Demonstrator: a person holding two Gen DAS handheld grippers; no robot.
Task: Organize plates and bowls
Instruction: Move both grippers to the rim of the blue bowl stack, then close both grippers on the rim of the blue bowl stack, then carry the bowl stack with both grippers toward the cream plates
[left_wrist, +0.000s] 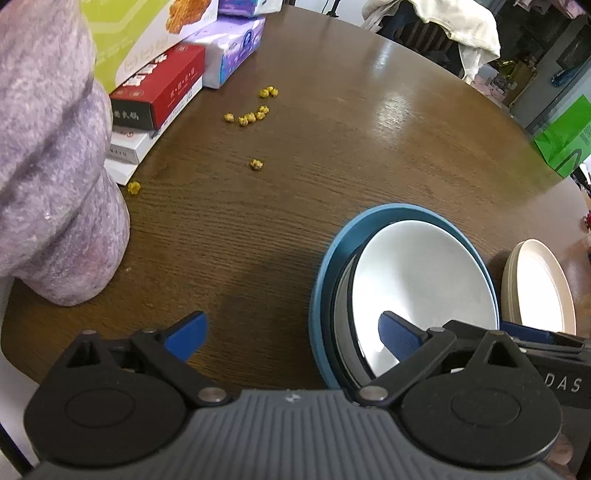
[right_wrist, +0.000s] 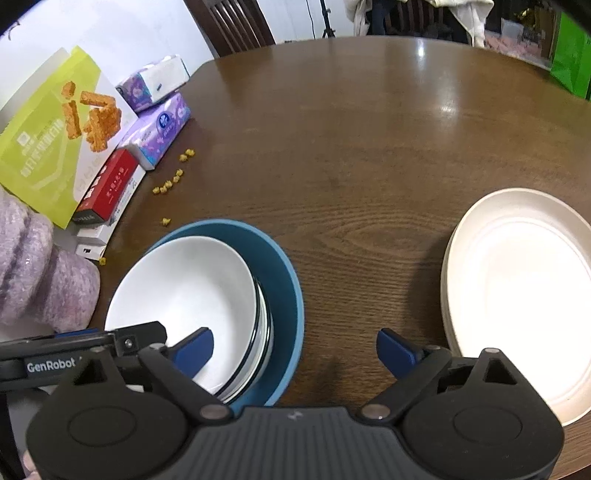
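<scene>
A blue bowl (left_wrist: 321, 273) (right_wrist: 284, 280) stands on the brown wooden table (left_wrist: 332, 129) with a nested stack of white bowls (left_wrist: 421, 273) (right_wrist: 184, 288) inside it. A stack of cream plates (left_wrist: 543, 288) (right_wrist: 517, 295) lies to its right. My left gripper (left_wrist: 293, 334) is open and straddles the bowls' left rim, one blue pad over the white bowl, the other over the table. My right gripper (right_wrist: 295, 349) is open and straddles the right rim in the same way. Neither pair of pads presses on anything. Each gripper's body shows at the edge of the other's view.
Food boxes (left_wrist: 159, 88) (right_wrist: 66, 147) and purple tissue packs (left_wrist: 232, 51) (right_wrist: 162, 125) are piled at the table's left. Several small yellow bits (left_wrist: 251, 116) (right_wrist: 173, 181) lie scattered near them. A fuzzy purple sleeve (left_wrist: 55, 184) (right_wrist: 44, 280) is at left. A green bag (left_wrist: 565, 136) stands beyond the table.
</scene>
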